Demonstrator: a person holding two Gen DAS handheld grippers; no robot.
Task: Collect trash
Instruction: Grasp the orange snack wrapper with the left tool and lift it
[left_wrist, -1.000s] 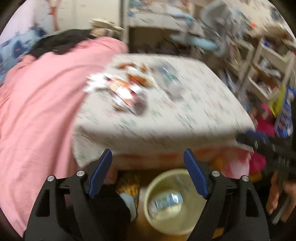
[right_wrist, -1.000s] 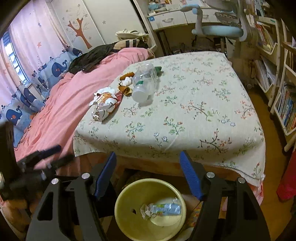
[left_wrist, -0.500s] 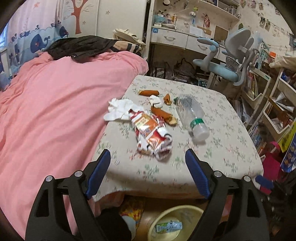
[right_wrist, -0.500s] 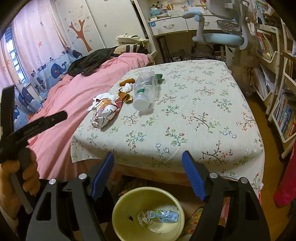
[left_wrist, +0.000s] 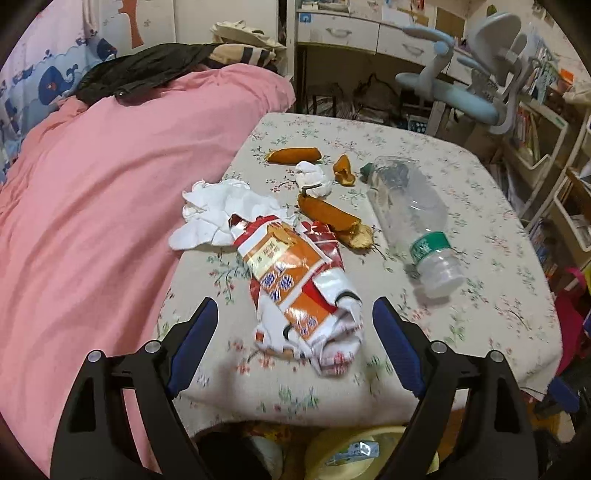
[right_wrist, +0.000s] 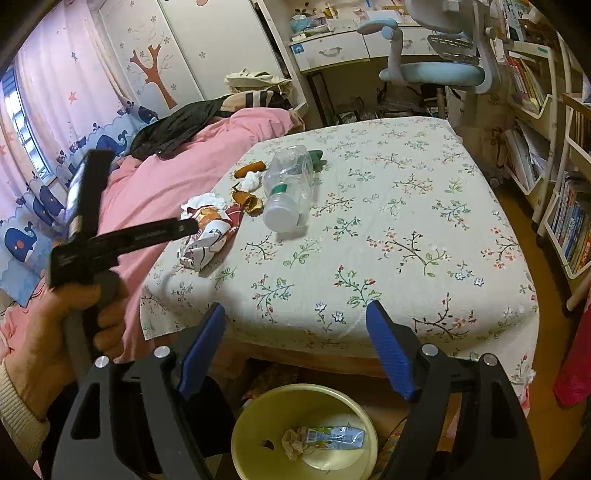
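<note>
Left gripper (left_wrist: 293, 325): jaws wide, holding nothing, poised either side of the near end of the crumpled snack wrapper (left_wrist: 295, 280), not touching it.
Right gripper (right_wrist: 295, 332): jaws wide, holding nothing, at the bench (right_wrist: 424, 206) near edge.
Trash on bench: wrapper, white tissue (left_wrist: 218, 214), orange peels (left_wrist: 328, 214), clear plastic bottle (left_wrist: 413, 221) lying on its side.
Yellow bin (right_wrist: 258, 432): on the floor below the bench edge, a small packet (right_wrist: 332, 435) inside.

One bottle (left_wrist: 410, 218), three peels (left_wrist: 293, 155)
</note>
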